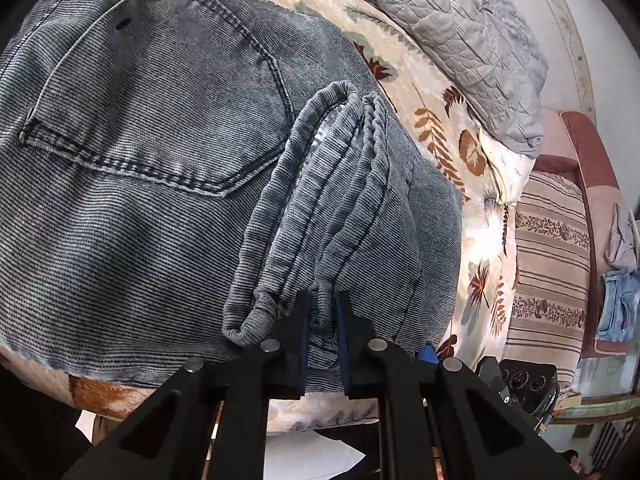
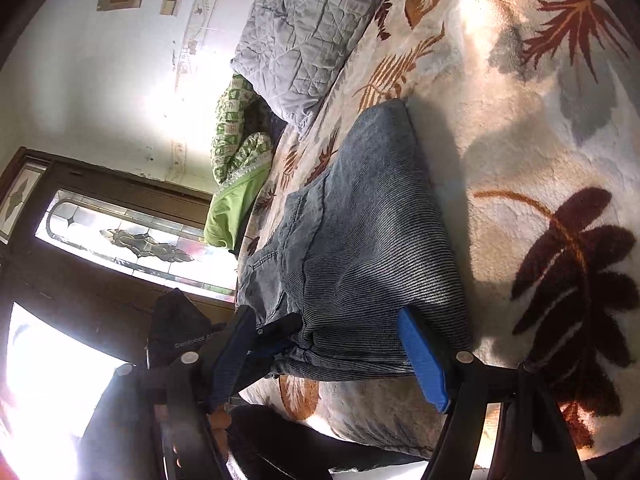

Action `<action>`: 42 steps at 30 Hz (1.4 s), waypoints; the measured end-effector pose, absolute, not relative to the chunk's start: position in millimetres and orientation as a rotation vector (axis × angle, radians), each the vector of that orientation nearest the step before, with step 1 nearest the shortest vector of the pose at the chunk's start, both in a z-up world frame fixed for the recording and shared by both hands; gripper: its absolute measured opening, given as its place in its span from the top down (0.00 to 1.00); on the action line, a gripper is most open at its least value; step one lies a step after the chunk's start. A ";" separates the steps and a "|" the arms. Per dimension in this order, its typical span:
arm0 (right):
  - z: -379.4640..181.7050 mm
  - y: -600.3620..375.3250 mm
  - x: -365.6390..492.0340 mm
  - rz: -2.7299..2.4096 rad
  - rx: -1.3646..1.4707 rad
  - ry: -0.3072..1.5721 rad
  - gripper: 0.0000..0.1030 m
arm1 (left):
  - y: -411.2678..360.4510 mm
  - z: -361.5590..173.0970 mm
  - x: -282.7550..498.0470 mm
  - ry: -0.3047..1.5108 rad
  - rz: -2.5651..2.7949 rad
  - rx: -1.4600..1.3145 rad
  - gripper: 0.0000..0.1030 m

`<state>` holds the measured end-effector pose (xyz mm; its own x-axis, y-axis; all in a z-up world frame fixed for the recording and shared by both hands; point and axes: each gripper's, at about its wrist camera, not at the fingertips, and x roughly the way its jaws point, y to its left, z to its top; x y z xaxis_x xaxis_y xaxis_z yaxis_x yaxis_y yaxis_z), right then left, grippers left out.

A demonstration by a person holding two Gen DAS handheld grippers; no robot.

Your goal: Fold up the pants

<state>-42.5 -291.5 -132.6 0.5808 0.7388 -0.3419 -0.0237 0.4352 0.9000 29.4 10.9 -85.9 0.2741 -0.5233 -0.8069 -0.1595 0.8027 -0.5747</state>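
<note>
The pants lie folded on the bed near its edge. The left gripper pinches their bunched hems; the right gripper straddles them, spread. Next, probably release and smooth.

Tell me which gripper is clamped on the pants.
The left gripper: its fingers pinch a bunched fold of the grey pants. The right gripper is spread wide open around the folded end, not clamped.
</note>
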 end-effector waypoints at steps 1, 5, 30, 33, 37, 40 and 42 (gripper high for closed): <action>-132.3 -290.9 -42.7 0.549 1.018 0.833 0.26 | 11.6 -80.6 25.9 1.267 -0.252 -0.616 0.90; -125.8 -287.7 -44.1 0.539 0.988 0.842 0.26 | 9.1 -45.9 6.3 1.130 -0.232 -0.521 0.90; -147.3 -280.9 -25.5 0.550 1.117 0.926 0.27 | 10.4 -19.0 4.6 1.037 -0.406 -0.566 0.79; -146.7 -282.5 -25.6 0.563 1.129 0.920 0.27 | 2.9 -67.2 18.6 1.203 -0.268 -0.512 0.80; -145.4 -284.9 -26.0 0.574 1.123 0.924 0.27 | 16.6 -81.6 19.3 1.231 -0.260 -0.566 0.97; -144.6 -283.5 -26.0 0.570 1.115 0.921 0.27 | 20.9 -57.7 30.4 1.185 -0.312 -0.577 0.54; -144.1 -282.5 -26.1 0.569 1.109 0.921 0.27 | 25.2 -39.0 39.0 1.104 -0.284 -0.562 0.42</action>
<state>-26.1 -282.5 -144.1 0.5226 0.7831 -0.3371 0.0491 0.3672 0.9289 39.0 25.2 -39.0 0.4333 -0.4840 -0.7603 -0.0577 0.8269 -0.5593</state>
